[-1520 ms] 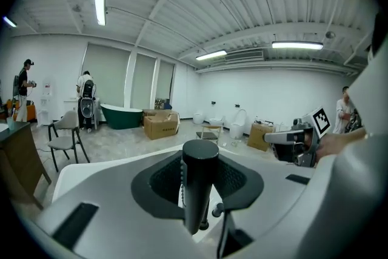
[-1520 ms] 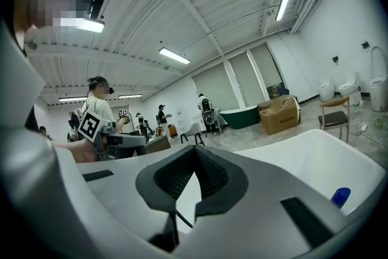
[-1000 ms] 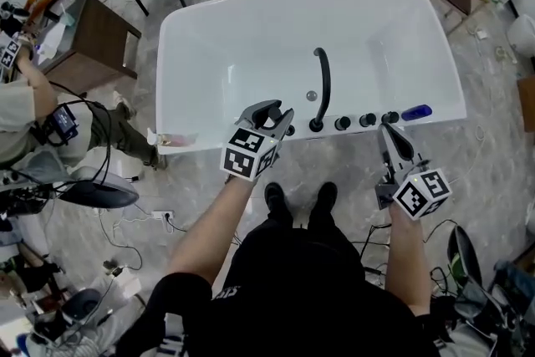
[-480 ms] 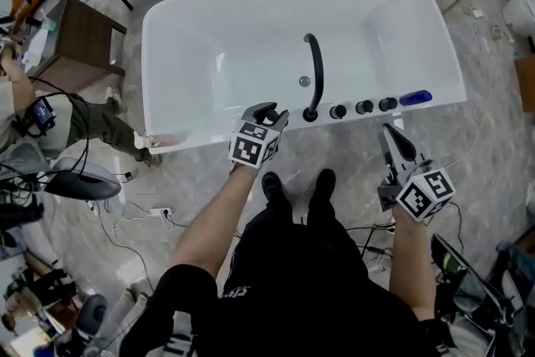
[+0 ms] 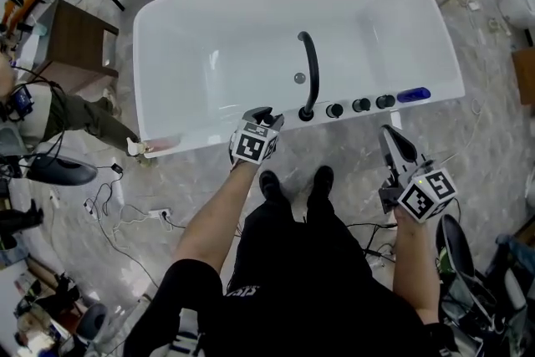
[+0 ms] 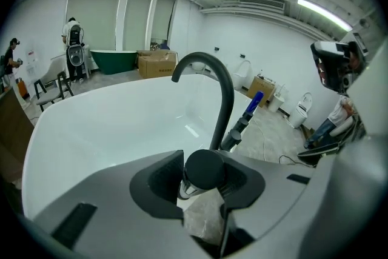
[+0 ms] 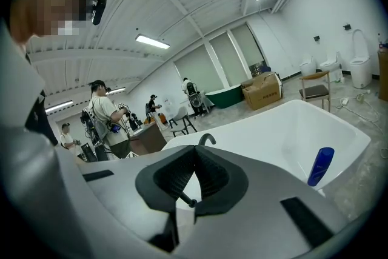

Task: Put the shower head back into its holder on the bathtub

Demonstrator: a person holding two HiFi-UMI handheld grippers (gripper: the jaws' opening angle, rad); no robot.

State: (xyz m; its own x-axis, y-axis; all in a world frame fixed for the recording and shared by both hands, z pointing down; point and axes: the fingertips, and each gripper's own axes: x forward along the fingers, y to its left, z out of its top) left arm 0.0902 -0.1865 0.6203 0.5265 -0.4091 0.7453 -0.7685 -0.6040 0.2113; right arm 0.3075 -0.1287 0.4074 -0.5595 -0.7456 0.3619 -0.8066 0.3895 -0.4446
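At the near rim of the white bathtub (image 5: 251, 21), the shower head (image 6: 205, 168) stands upright between the jaws of the left gripper (image 5: 263, 114), its round black cap uppermost and a chrome neck below. It seems to sit in its holder there, though the gripper hides the socket. The jaws have just been opening and now stand about half apart, loose around the handle rather than clamped on it.

A second ago this gripper hung higher, above the rim and closer to the camera; it has since come down onto the rim and tipped more steeply. The right gripper (image 5: 389, 131) has barely shifted: it is pressed shut with nothing in it, off the tub and over the floor.

Just right of the left gripper rises the base of the black arched spout (image 5: 310, 71), the nearest thing crowding it. Beyond along the rim come the black knobs (image 5: 360, 104) and a blue bottle (image 5: 415, 94) lying at the end. The person's shoes (image 5: 297, 184) stand on the marbled floor below, with cables (image 5: 117, 205) and a wooden table (image 5: 79, 38) off to the left.
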